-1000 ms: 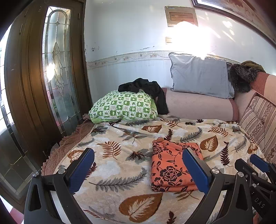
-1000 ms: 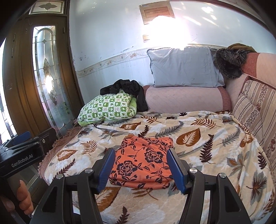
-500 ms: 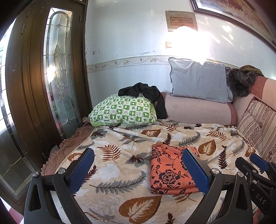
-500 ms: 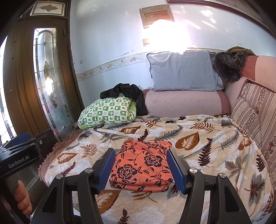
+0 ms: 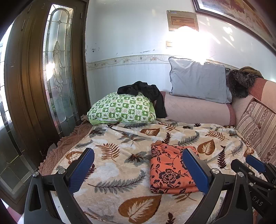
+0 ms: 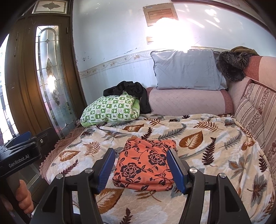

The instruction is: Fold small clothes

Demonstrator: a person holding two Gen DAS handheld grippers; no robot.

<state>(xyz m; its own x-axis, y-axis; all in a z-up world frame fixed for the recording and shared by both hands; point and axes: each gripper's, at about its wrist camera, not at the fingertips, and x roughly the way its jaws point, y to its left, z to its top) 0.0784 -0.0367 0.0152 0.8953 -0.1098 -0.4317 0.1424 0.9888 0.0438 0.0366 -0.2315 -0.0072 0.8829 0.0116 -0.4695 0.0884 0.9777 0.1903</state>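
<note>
Orange floral garment lies folded on the bed's leaf-print blanket, beyond the released, empty right tool; left tool likewise released.

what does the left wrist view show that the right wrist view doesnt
Only the left wrist view shows the picture frame high on the wall and the right claw from the side, at the right edge.

Only the right wrist view shows the person's fingers on the left tool's handle and the small pane above the door.

Both show the folded orange cloth on the leaf blanket, the green pillow with a black garment on it, and an open claw in front.
</note>
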